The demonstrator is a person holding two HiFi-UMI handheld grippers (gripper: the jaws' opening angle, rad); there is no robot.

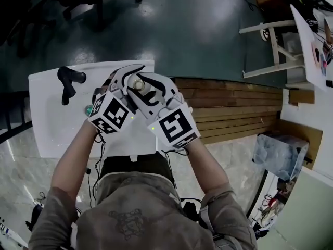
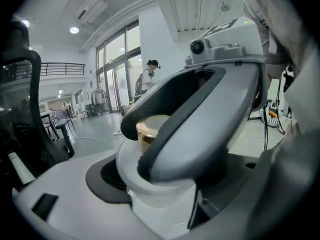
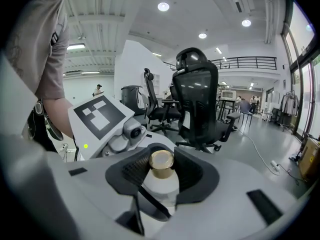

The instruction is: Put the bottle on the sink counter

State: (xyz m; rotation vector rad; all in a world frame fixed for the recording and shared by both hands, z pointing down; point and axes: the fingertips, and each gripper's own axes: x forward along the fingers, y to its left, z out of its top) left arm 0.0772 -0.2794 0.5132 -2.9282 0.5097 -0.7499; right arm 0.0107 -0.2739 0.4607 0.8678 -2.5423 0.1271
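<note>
The white bottle (image 1: 138, 84) stands upright, long axis vertical, gold cap up, in the air over the white bench (image 1: 52, 124), with a black faucet (image 1: 68, 82) at its 9 o'clock. The left tool (image 1: 125, 79) and right tool (image 1: 156, 87) both clench its body from 6 o'clock. The forearms converge and the tools tilt slightly downward.

Blk office chair (image 3: 196, 101), wooden slats (image 1: 234, 111) (horiz.), teal floor (image 1: 182, 25)

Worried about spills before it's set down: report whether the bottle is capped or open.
Capped. A gold cap tops the white bottle, seen between the jaws of the right gripper.
</note>
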